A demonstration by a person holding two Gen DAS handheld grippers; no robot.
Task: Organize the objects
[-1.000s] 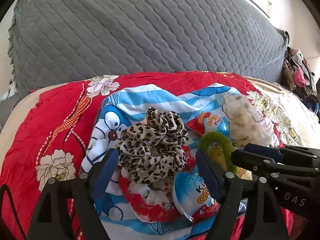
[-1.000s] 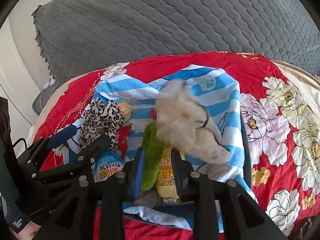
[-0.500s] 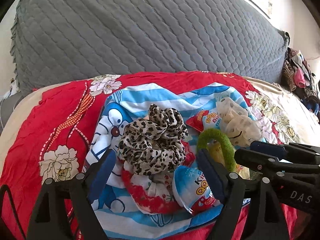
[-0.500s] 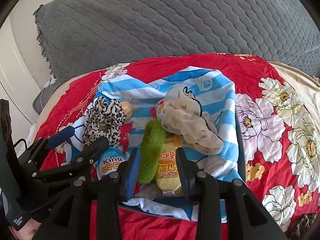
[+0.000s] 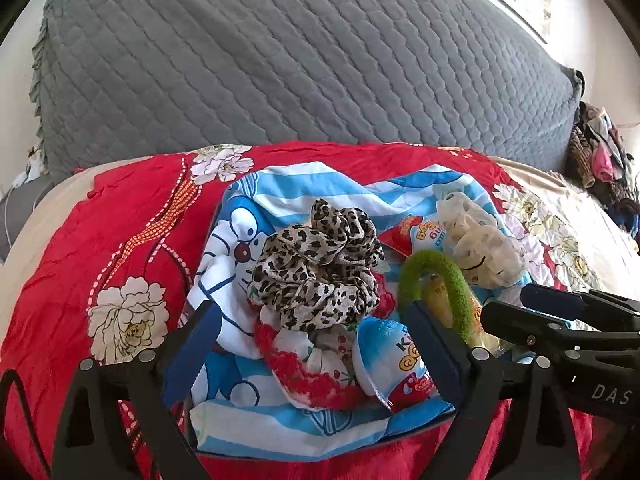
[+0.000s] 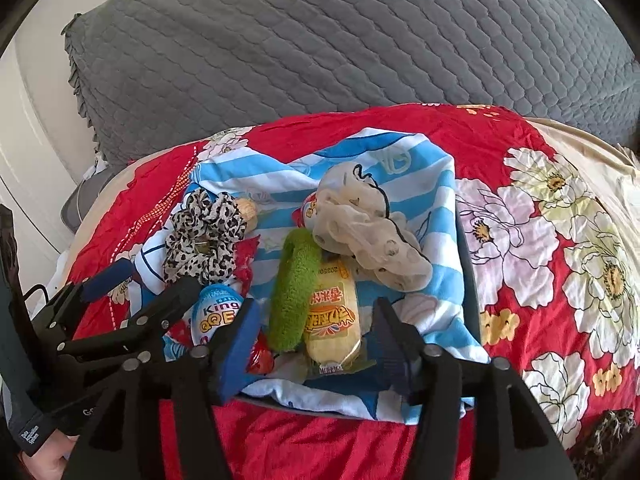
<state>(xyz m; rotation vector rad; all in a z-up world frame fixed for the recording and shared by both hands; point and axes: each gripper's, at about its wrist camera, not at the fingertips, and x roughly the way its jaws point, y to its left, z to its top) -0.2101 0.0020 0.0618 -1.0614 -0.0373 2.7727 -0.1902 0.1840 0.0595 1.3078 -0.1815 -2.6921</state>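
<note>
A blue-and-white striped cartoon cloth (image 5: 280, 184) (image 6: 400, 160) lies on the red bed and holds the pile. On it lie a leopard scrunchie (image 5: 316, 264) (image 6: 204, 232), a cream scrunchie (image 5: 476, 240) (image 6: 372, 236), a green fuzzy scrunchie (image 5: 436, 280) (image 6: 294, 280), a yellow snack packet (image 6: 330, 316), a blue-and-red egg toy (image 5: 392, 364) (image 6: 214, 312) and a red-trimmed scrunchie (image 5: 304, 368). My left gripper (image 5: 316, 344) is open around the near side of the pile. My right gripper (image 6: 314, 340) is open, its jaws either side of the green scrunchie and the packet.
A grey quilted pillow (image 5: 300, 60) (image 6: 340, 40) stands behind the cloth. The red floral bedspread (image 5: 100, 248) (image 6: 540, 220) spreads around it. A heap of clothes (image 5: 600, 156) sits at the far right. A second egg packet (image 5: 416, 236) lies by the cream scrunchie.
My right gripper has opened and let go of the green scrunchie, which now rests on the cloth. The cream scrunchie has dropped and settled. Both grippers have drawn back a little.
</note>
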